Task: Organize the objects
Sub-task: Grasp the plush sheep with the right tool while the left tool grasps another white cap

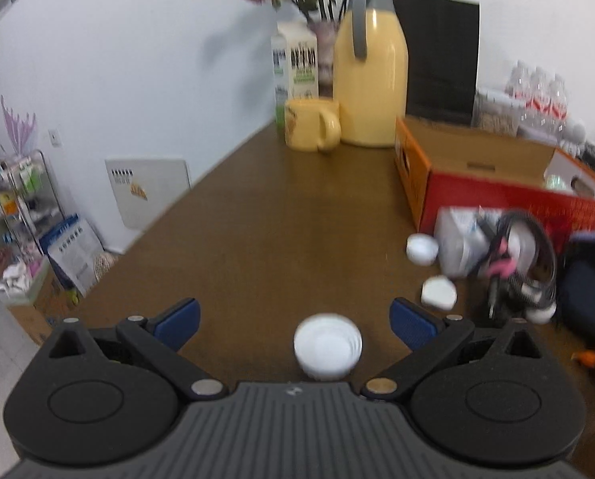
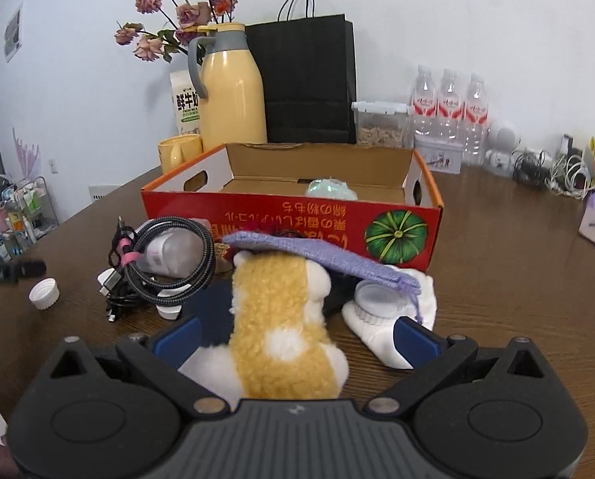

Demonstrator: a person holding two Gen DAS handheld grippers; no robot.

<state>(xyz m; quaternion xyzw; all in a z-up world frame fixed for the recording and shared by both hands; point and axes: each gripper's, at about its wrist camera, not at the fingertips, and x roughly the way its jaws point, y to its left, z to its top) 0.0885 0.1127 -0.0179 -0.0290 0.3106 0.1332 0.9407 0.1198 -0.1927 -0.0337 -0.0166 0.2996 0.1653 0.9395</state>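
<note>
Though blurred, white cap (image 1: 328,346) between jaws.

Left wrist view: low over table (image 1: 257,219), looks along its length toward far wall, white cap (image 1: 328,346) close below lens. Right wrist view: low, close behind plush toy (image 2: 281,319), faces red box (image 2: 293,219). Shared: box, yellow thermos (image 1: 371,76) (also flowers, black bag).

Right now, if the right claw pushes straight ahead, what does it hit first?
The plush toy: it already lies between the open right claw blue pads. Beyond it come the purple knit pouch and the red cardboard box, though depth is hard to judge.
</note>
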